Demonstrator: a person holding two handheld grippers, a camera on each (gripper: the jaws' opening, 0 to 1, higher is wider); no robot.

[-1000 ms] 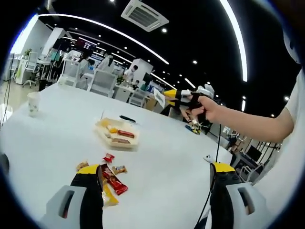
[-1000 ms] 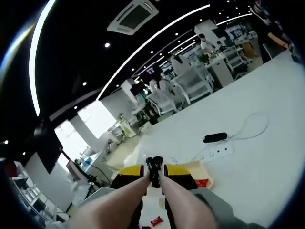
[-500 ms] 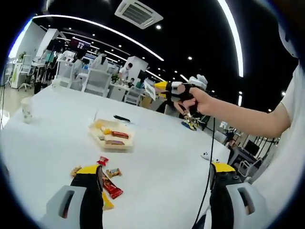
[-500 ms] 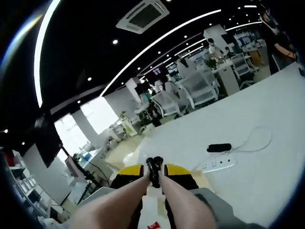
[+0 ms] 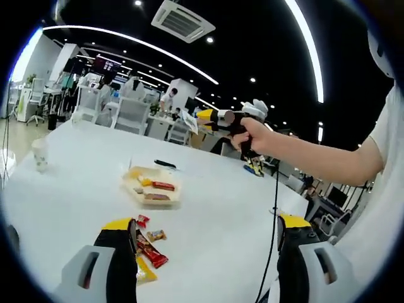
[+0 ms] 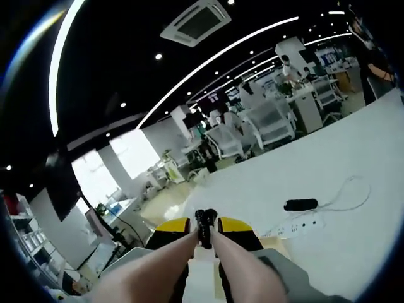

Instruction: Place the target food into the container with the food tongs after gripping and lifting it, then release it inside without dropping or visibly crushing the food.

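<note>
Two grippers, both up: right gripper has risen higher, fingers clamping the tongs; left gripper gapes empty. Snacks near, container farther on tabletop — no pickup yet.

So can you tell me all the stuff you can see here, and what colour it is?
table: one, white, under everything
container: one, pale yellow, mid-table, snacks inside
snack packets: a few, red, yellow and brown, loose beside the left gripper's jaw
paper cup: one, pale, far left on the table
power strip: one, white, on the table
black device: one, beside the power strip
left gripper: yellow-black, jaws apart
right gripper: yellow, holding food tongs, black-tipped
hand: one, holding the right gripper
</note>
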